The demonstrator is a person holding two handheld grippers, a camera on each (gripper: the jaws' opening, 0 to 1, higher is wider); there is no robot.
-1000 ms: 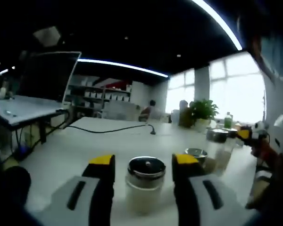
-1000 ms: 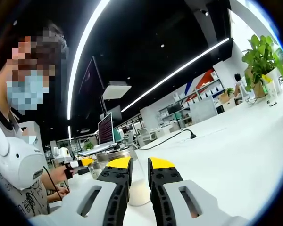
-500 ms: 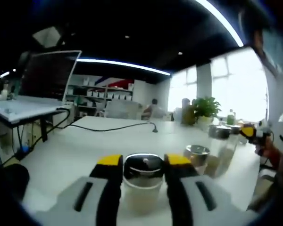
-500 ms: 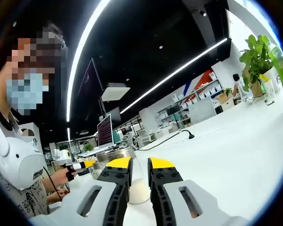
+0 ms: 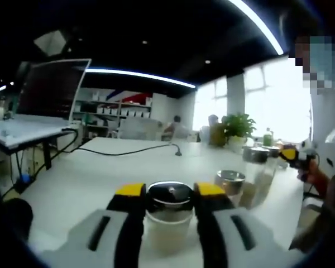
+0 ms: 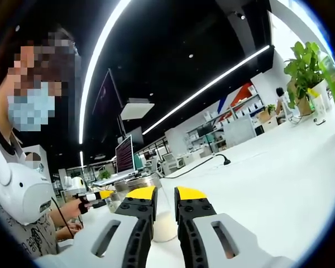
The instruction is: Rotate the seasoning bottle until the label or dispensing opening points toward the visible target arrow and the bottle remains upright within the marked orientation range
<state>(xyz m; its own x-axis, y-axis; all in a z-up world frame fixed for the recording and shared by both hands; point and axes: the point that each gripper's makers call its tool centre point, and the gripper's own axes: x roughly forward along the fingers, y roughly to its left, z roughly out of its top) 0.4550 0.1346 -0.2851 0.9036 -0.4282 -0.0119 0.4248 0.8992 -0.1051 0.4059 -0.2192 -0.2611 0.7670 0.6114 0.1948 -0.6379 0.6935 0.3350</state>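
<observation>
In the left gripper view, my left gripper [image 5: 168, 191] is shut on a seasoning bottle [image 5: 167, 226]. The bottle is clear, with pale contents and a shiny metal lid [image 5: 169, 194], and stands upright on the white table [image 5: 84, 178]. My right gripper [image 5: 290, 153] shows at the far right beside a taller bottle [image 5: 258, 167]. In the right gripper view, my right gripper [image 6: 165, 194] has its jaws nearly together with nothing between them. A bottle with white contents [image 6: 164, 226] stands just beyond them. The left gripper [image 6: 95, 195] shows at the left in a person's hand.
A third, shorter bottle with a metal lid [image 5: 230, 183] stands right of the held one. A black cable [image 5: 128, 152] runs across the far table. A potted plant [image 5: 238, 131] stands at the back, and a monitor [image 5: 56, 89] on a side desk. A masked person [image 6: 22, 184] stands close by.
The left jaws were open around the bottle a second ago and closed onto its lid half a second ago. They have held since. The right gripper has barely moved.
</observation>
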